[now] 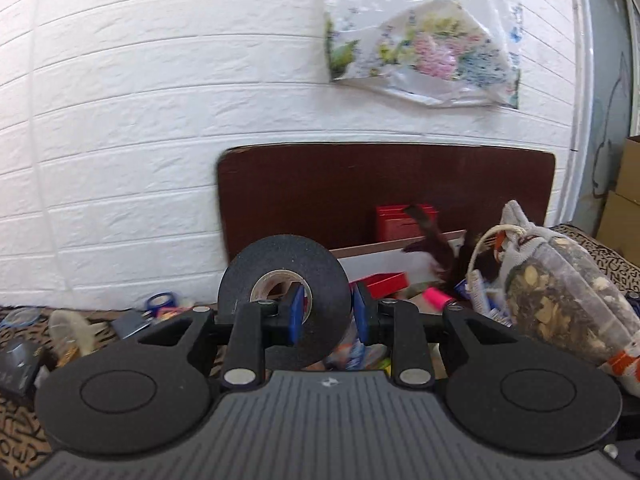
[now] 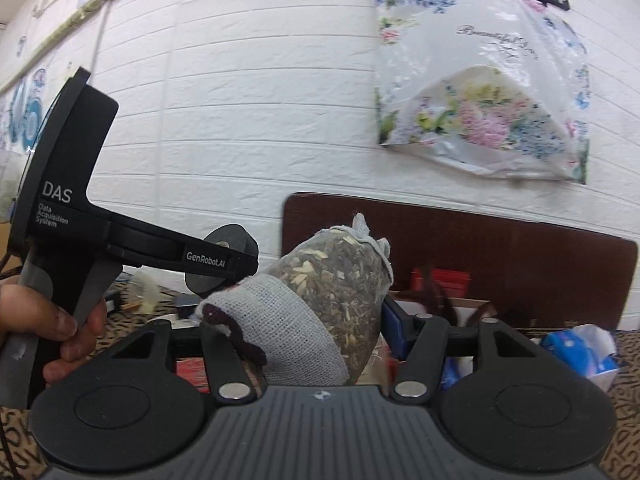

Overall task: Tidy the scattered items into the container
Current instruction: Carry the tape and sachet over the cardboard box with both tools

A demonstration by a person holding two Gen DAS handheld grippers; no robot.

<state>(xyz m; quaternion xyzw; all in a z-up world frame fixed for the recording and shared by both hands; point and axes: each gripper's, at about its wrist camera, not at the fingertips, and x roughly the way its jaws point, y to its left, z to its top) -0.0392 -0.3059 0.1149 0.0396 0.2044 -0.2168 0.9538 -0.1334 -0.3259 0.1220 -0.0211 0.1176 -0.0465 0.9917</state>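
My left gripper (image 1: pixel 326 314) is shut on a black roll of tape (image 1: pixel 280 280), one blue pad through its core and one on its outer rim. It is held up in front of the cardboard box (image 1: pixel 384 252). My right gripper (image 2: pixel 320 320) is shut on a cloth sachet of dried herbs (image 2: pixel 332 304), which also shows at the right of the left wrist view (image 1: pixel 560 304). The left gripper's body shows in the right wrist view (image 2: pixel 120 240), held by a hand. The box holds red cartons (image 1: pixel 404 220) and other small items.
A dark brown board (image 1: pixel 360 184) leans on the white brick wall behind the box. A floral plastic bag (image 1: pixel 424 36) hangs on the wall. Scattered small items (image 1: pixel 132 320) lie on the patterned cloth at left. A blue-white packet (image 2: pixel 580 348) lies at right.
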